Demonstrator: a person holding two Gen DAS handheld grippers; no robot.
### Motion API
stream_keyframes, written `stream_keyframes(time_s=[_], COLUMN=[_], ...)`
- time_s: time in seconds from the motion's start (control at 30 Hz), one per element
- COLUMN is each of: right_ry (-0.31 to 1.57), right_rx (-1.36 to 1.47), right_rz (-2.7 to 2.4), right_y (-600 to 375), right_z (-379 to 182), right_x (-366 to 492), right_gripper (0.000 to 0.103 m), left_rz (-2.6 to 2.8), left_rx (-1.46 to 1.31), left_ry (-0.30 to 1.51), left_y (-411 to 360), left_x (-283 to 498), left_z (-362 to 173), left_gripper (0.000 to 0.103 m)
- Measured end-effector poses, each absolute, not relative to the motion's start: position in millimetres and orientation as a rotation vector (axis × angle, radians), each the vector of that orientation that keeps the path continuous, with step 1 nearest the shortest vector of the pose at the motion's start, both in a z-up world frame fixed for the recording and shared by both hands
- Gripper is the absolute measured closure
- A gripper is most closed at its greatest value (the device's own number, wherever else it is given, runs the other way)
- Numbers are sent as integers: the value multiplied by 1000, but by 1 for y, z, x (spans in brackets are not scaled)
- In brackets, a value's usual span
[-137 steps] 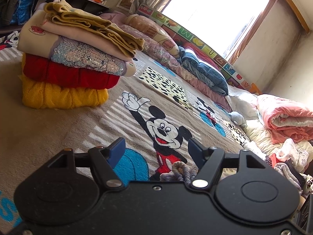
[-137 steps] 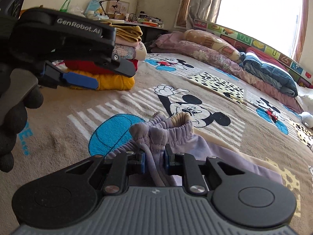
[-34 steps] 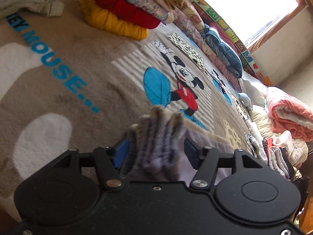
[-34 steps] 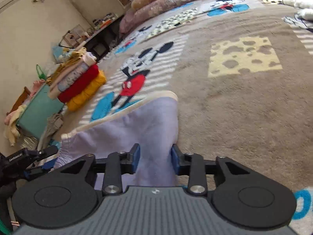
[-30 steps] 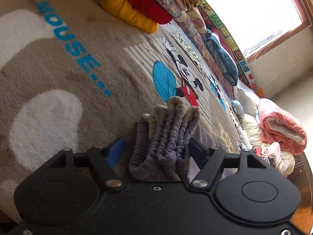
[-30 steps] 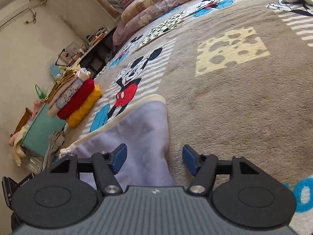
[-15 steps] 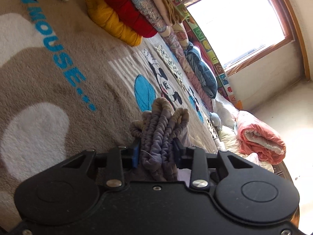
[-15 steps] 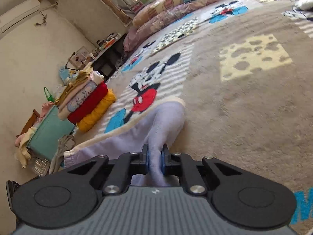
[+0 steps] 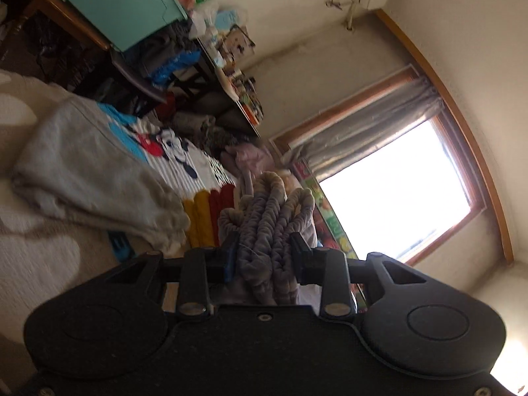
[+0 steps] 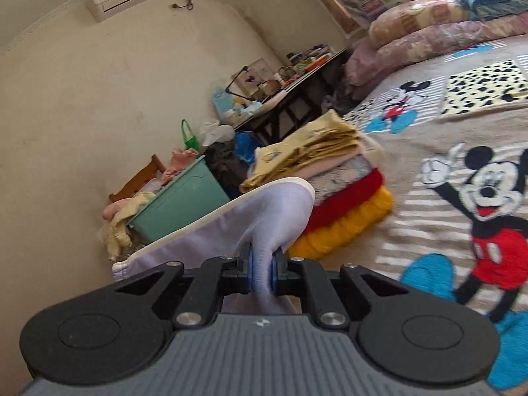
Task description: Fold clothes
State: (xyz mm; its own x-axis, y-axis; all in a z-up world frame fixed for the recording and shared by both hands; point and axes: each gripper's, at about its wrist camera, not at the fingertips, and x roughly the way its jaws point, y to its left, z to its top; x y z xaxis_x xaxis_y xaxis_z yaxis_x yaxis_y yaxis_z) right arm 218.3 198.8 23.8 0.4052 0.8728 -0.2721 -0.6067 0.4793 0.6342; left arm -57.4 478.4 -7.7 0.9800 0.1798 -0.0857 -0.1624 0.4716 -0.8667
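A pair of lilac trousers with a cream side stripe is held up between both hands. My left gripper (image 9: 264, 257) is shut on the bunched elastic waistband (image 9: 274, 208), which fills the gap between its blue pads. My right gripper (image 10: 262, 272) is shut on a thin fold of the lilac trouser leg (image 10: 264, 211), whose cream-edged cloth stretches away to the left. Behind it lies the stack of folded clothes (image 10: 336, 191), yellow at the bottom, red above, pale and mustard on top. The same stack (image 9: 211, 214) shows partly behind the waistband in the left wrist view.
A grey garment (image 9: 89, 178) lies crumpled on the Mickey Mouse blanket (image 10: 462, 171). A teal bin (image 10: 178, 204) with clothes, a cluttered low table (image 10: 297, 79) and pillows (image 10: 429, 33) line the wall. A window (image 9: 396, 191) lies beyond.
Both grippers closed on the trousers, the left on the waistband, the right on the leg. Both then rose off the blanket and swung toward the stack and the wall.
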Motion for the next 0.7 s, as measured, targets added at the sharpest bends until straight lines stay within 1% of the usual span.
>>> stream_keyframes(time_s=[0.17,0.27,0.43,0.6,0.67,0.7], right_ry=[638,666,699,702,706,711], right_rx=[475,484,434,352,178,94], right_rz=[1083,1114,1146,1107,1011,964], right_y=[301,348,408,440,463,475], right_z=[37,31,21,10,-10,-20], right_x=[235,243,250,258,259,259], right_gripper=[91,92,92,92,91,88], left_rz=[327,360,392,434,525,528], left_rx=[-1072,-1090,-1150,-1203,-1188,-1210], left_ry=[-87,-129,-141,-62,64,84], left_y=[545,575,610,626,631,632], left_x=[-78,-88,-90,-78,-62,-61], left_z=[-8,-14,-34,-66,-87,-96], left_gripper=[72,72,72,72,71,69])
